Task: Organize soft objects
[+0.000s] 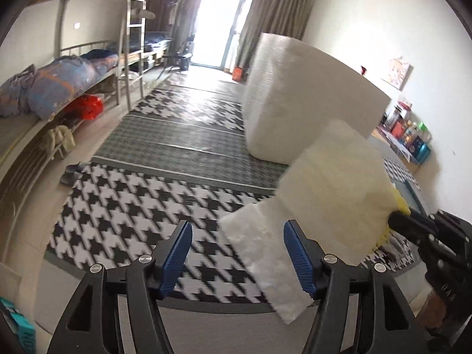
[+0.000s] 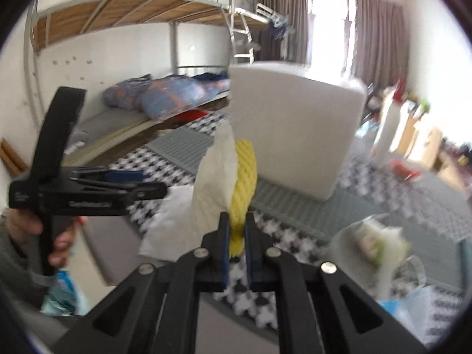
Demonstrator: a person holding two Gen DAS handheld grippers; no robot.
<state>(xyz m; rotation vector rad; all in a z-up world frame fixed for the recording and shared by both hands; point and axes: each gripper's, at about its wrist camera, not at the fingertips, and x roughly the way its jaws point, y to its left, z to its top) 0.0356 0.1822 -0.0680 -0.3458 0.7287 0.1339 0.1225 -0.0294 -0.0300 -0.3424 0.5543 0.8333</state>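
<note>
Clamping the ribbed yellow foam sponge (image 2: pixel 243 174), your right claw (image 2: pixel 237 230) holds it above the houndstooth floor mat (image 1: pixel 124 206). A crinkled white paper sheet (image 1: pixel 265 253) drapes over it, hanging between the separated pads of your left claw (image 1: pixel 237 237), untouched.

Dorm room, pretty lived-in

Metal bunk bed (image 1: pixel 97 47) along the left wall with a blue-and-orange duvet (image 1: pixel 59 85) bundled on the lower bunk and a red bag (image 1: pixel 85 107) tucked underneath. Houndstooth mats (image 1: pixel 132 206) cover the floor, brown curtains (image 2: pixel 380 29) frame a bright window, and cluttered shelves (image 1: pixel 410 135) sit by the right wall.
</note>
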